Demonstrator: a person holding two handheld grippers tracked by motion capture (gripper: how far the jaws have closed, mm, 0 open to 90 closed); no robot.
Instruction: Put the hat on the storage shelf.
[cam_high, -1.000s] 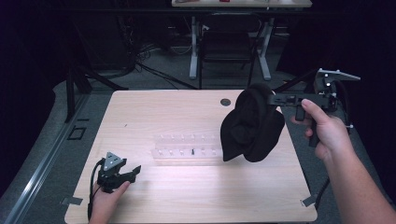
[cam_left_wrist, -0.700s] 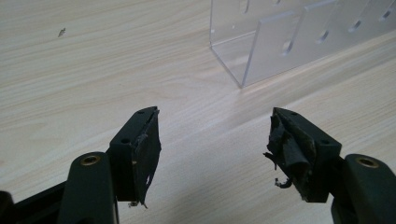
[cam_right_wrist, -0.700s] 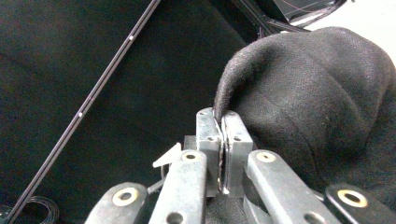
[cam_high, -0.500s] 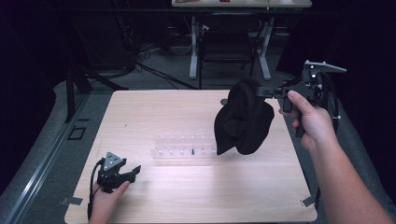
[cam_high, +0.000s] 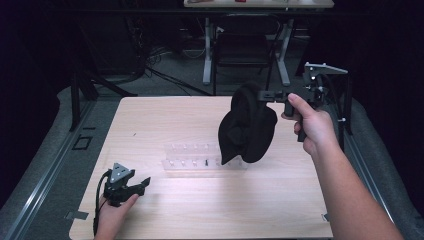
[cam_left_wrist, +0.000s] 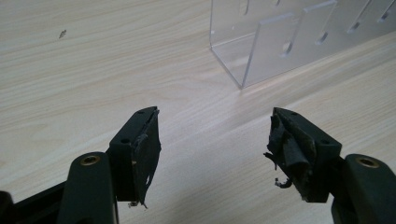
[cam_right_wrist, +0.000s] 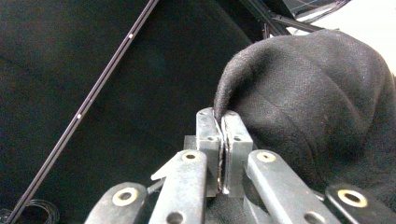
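Right tool (cam_high: 263, 95) clamped on one black cloth (cam_high: 247, 127) | left tool (cam_high: 141, 184) apart | one clear rack (cam_high: 200, 159)

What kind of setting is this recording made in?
Probably a lab or recording studio: a bare wooden table, dark drapes around it, cables on the floor and a desk frame behind.

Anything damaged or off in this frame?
Yes: the left gripper rests open on the table, and the pads lining its jaws look torn and frayed, with loose shreds hanging. Otherwise, the right gripper pinches a fold of the black cloth cleanly, above the clear organiser.
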